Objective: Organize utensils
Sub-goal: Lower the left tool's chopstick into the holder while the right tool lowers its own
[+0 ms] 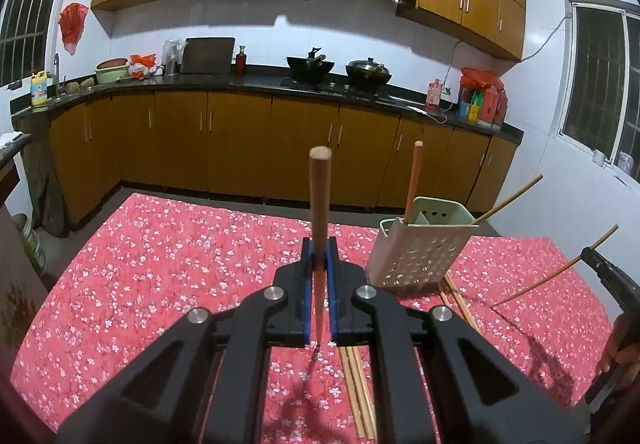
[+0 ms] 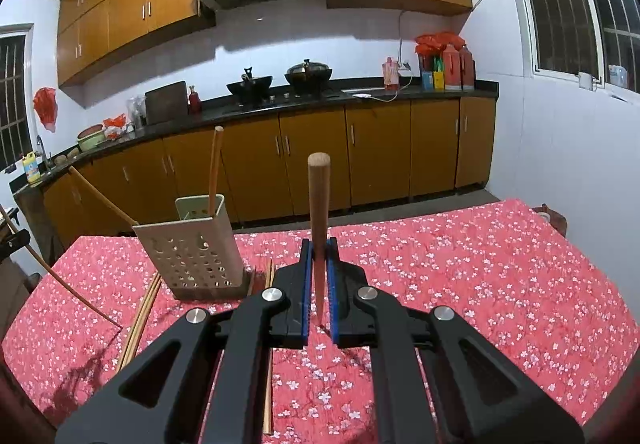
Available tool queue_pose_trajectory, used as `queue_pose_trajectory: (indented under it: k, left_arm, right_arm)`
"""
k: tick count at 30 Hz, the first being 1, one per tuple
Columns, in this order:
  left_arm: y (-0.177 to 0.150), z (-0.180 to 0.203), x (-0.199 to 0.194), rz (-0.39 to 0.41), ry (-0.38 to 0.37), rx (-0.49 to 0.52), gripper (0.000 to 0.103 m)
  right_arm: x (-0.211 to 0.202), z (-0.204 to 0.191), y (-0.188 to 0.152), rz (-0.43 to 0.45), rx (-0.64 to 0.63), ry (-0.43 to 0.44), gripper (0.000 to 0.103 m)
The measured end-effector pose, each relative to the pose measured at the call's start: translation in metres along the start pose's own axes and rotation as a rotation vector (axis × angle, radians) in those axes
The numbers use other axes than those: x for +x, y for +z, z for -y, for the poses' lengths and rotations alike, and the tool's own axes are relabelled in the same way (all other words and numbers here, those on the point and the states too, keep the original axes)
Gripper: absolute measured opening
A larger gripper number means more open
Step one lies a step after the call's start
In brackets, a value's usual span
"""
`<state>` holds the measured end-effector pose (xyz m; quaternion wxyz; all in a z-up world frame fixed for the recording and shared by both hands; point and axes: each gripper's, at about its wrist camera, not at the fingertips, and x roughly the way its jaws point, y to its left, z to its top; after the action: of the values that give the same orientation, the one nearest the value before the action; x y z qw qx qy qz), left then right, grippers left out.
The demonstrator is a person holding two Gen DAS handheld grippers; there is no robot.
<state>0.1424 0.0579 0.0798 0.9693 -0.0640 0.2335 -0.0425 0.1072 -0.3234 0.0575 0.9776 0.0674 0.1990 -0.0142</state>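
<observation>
My left gripper [image 1: 319, 244] is shut on a wooden chopstick [image 1: 319, 196] that stands nearly upright between the blue pads, above the red floral tablecloth [image 1: 180, 264]. A pale perforated utensil holder [image 1: 416, 252] stands to its right with one chopstick [image 1: 413, 180] upright in it and another leaning out. In the right wrist view my right gripper [image 2: 319, 244] is shut on its own upright chopstick [image 2: 318, 204], with the holder [image 2: 192, 252] to its left. Each gripper shows at the edge of the other's view, carrying a slanted chopstick [image 1: 552, 276].
Loose chopsticks [image 1: 358, 392] lie on the cloth near the holder's base [image 2: 140, 316]. Behind the table runs a kitchen counter [image 1: 240, 82] with woks, bottles and wooden cabinets. A person's hand [image 1: 620, 348] shows at the right edge. The table's far edge lies just behind the holder.
</observation>
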Motion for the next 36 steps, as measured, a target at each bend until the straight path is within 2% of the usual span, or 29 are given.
queue_pose_trajectory:
  k: [4, 8, 11, 15, 19, 26, 30, 36]
  left_arm:
    - [0.011, 0.008, -0.008, 0.016, -0.038, 0.015, 0.007]
    - [0.033, 0.025, -0.024, 0.061, -0.125, 0.03, 0.007]
    - [0.05, 0.044, -0.034, 0.109, -0.18, 0.046, 0.007]
    - [0.069, 0.063, -0.039, 0.18, -0.202, 0.057, 0.007]
    - [0.088, 0.076, -0.031, 0.248, -0.194, 0.033, 0.007]
    - [0.103, 0.085, 0.005, 0.28, -0.147, -0.01, 0.007]
    - [0.096, 0.091, 0.032, 0.238, -0.126, 0.006, 0.007]
    - [0.086, 0.092, 0.06, 0.181, -0.14, 0.002, 0.007]
  right_arm:
    - [-0.015, -0.003, 0.021, 0.04, 0.031, 0.086, 0.008]
    - [-0.038, -0.015, 0.051, 0.123, 0.055, 0.203, 0.008]
    - [-0.05, -0.026, 0.069, 0.183, 0.056, 0.256, 0.008]
    - [-0.054, -0.048, 0.088, 0.27, 0.026, 0.267, 0.008]
    - [-0.039, -0.064, 0.096, 0.309, 0.015, 0.255, 0.008]
    - [0.004, -0.075, 0.095, 0.266, 0.036, 0.251, 0.008]
    - [0.033, -0.078, 0.093, 0.196, 0.05, 0.253, 0.008]
    - [0.055, -0.088, 0.084, 0.127, 0.03, 0.253, 0.008]
